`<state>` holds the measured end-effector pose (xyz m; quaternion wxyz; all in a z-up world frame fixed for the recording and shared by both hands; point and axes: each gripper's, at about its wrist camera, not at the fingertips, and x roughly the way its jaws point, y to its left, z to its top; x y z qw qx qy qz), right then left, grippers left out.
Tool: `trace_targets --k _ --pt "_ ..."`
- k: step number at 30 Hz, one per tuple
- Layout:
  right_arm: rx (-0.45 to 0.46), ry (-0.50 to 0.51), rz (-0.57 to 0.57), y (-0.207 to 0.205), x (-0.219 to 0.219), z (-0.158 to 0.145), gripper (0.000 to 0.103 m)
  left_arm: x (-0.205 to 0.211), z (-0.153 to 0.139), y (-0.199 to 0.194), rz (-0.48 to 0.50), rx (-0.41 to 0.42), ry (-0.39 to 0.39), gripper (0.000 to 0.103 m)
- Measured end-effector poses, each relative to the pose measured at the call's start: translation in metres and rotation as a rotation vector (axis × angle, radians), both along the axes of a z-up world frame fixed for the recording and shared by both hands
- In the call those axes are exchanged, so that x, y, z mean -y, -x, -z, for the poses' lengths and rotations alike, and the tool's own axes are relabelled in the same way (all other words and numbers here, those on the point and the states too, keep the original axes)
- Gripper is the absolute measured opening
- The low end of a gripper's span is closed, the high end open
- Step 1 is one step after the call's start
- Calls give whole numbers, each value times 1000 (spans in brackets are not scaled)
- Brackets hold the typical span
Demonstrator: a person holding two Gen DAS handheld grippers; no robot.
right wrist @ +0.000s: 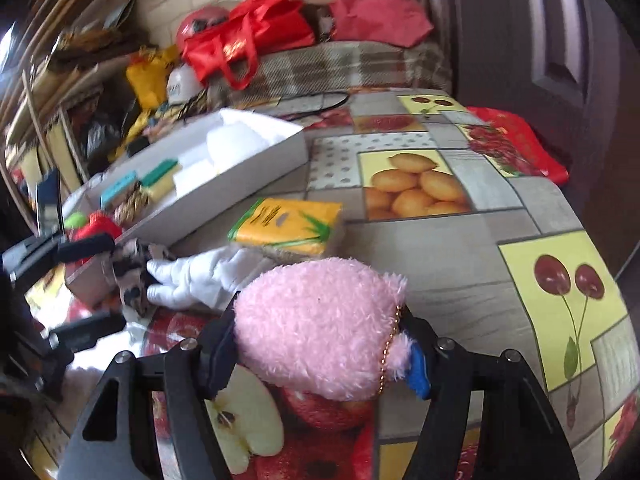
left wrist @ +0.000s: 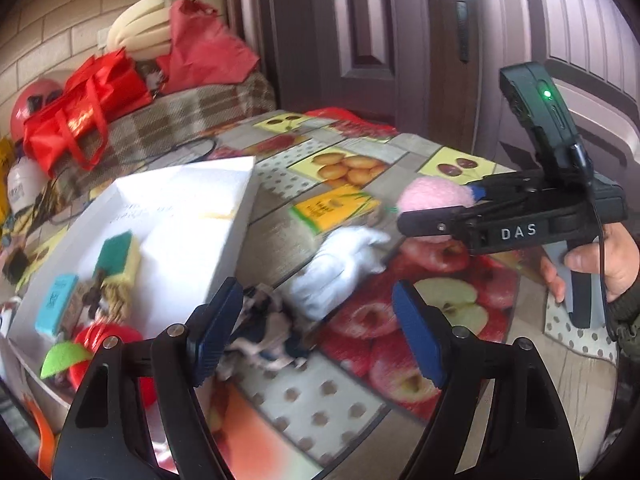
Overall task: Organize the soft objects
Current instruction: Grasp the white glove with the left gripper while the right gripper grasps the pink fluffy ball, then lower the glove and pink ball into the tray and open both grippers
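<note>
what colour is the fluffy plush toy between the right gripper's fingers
Pale pink fluffy plush toy, with a thin gold bead chain; clearest in the right wrist view.

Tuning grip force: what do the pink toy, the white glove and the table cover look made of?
Pink toy: fluffy plush, with long matted fibres and a thin gold bead chain. White glove: probably knitted cotton, matte and limp, with creased fingers. Table cover: likely glossy vinyl oilcloth, with printed fruit and a smooth sheen.
</note>
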<state>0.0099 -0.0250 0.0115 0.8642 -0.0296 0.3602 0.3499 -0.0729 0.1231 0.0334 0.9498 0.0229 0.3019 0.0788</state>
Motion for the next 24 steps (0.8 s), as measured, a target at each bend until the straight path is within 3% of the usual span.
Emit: trace_targets --k 4,8,10,12,14,17,21,24 --pt "-48 -90 49 -10 19 -2 68 15 7 -37 16 -64 -46 78" --pt "-130 -186 96 -24 37 4 68 10 25 -78 -13 -214 -20 78" --pt "-163 -212 113 -29 42 6 68 7 29 -82 -15 -241 -1 77" --pt "-176 -229 117 -30 45 7 68 4 27 -79 -7 -221 21 45" --pt "-162 -227 113 -28 44 5 68 4 25 -75 16 -203 46 40" --pt "-115 -228 111 -21 45 -1 68 17 14 -61 38 -127 0 39" --pt "-21 -252 138 -11 51 -10 68 29 -11 -18 20 117 -88 39" --pt "96 -255 157 7 52 -21 68 17 -22 20 -62 270 -51 39"
